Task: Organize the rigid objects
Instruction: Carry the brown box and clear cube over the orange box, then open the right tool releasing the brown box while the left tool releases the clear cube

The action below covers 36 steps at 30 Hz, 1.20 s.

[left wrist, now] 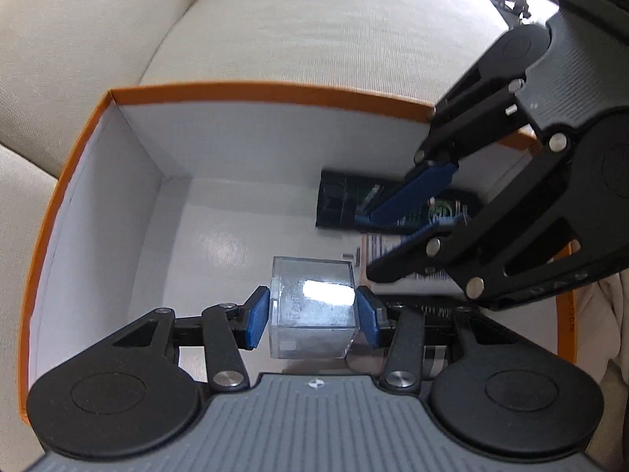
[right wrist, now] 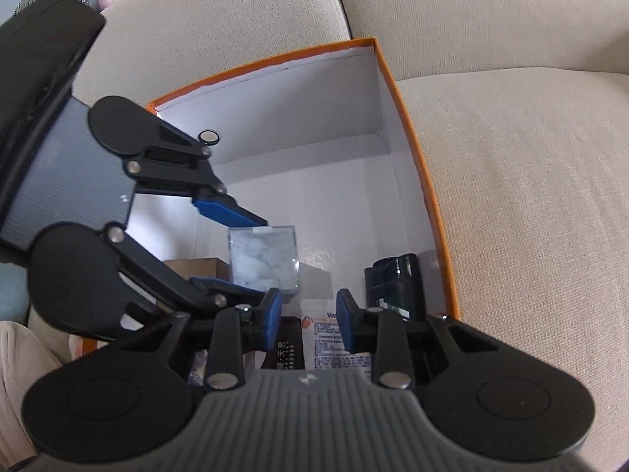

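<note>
The left hand-held gripper [left wrist: 313, 316] pinches a clear plastic cube [left wrist: 313, 308] between its blue pads [left wrist: 257, 316], holding it low inside the orange-rimmed box [left wrist: 236, 92], apparently just above the white floor. The step in hand appears to be placement of the cube. The next move calls for lowering it onto bare floor, then spreading the fingers without nudging the dark container [left wrist: 340, 200] or the printed packet [left wrist: 379, 246] nearby. The right hand-held gripper [right wrist: 308, 316] hovers spread and empty over the printed packet, beside the dark container. The box rests on a beige fabric sofa cushion [right wrist: 530, 196]; little of the room shows.
</note>
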Tool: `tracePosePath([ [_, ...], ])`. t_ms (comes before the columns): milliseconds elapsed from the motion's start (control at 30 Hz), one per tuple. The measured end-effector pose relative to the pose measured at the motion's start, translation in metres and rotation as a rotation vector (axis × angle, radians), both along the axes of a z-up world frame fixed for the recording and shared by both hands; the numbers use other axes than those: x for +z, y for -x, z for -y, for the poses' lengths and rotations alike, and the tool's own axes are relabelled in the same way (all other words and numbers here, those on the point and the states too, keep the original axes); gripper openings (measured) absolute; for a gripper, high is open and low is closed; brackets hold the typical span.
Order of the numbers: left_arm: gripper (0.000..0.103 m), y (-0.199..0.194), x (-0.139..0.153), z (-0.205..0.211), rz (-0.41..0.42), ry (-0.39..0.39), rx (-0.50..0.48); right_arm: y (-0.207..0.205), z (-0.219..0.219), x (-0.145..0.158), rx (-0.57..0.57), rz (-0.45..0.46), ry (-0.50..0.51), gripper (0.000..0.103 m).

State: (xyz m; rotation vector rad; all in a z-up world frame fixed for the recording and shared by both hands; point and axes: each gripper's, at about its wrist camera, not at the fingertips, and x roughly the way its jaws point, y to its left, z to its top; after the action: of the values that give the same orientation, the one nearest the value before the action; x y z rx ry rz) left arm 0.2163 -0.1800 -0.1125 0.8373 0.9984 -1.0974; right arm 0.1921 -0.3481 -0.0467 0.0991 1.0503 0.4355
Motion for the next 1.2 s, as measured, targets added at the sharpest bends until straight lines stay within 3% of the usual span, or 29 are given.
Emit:
tracePosePath([
  [233,0.057,0.006,-0.023,-0.004,-0.01,-0.114,-0.049,0.0,0.002,0.0,0.0,0.002,-0.002,0.032],
  [333,0.065,0.004,-0.024,-0.013,-0.025,-0.108,-0.012,0.001,-0.001,-0.001,0.003,0.002,0.003,0.032],
  [467,0.064,0.0,-0.007,-0.029,-0.071,-0.041,0.068,-0.001,-0.004,-0.001,0.01,0.003,0.012,0.033],
  [567,0.061,-0.005,0.001,-0.039,-0.086,-0.054,0.123,-0.005,-0.007,0.0,0.015,0.007,-0.006,0.033],
  [767,0.057,-0.006,-0.005,-0.034,-0.097,-0.13,0.11,-0.03,-0.031,-0.006,0.011,-0.022,-0.085,0.033],
  [933,0.05,-0.007,-0.013,-0.036,-0.136,-0.125,0.117,-0.046,-0.053,-0.015,0.023,-0.035,-0.063,0.032],
  [1200,0.049,-0.001,-0.018,-0.037,-0.166,-0.093,0.113,-0.046,-0.051,-0.021,0.052,-0.085,-0.054,0.029],
])
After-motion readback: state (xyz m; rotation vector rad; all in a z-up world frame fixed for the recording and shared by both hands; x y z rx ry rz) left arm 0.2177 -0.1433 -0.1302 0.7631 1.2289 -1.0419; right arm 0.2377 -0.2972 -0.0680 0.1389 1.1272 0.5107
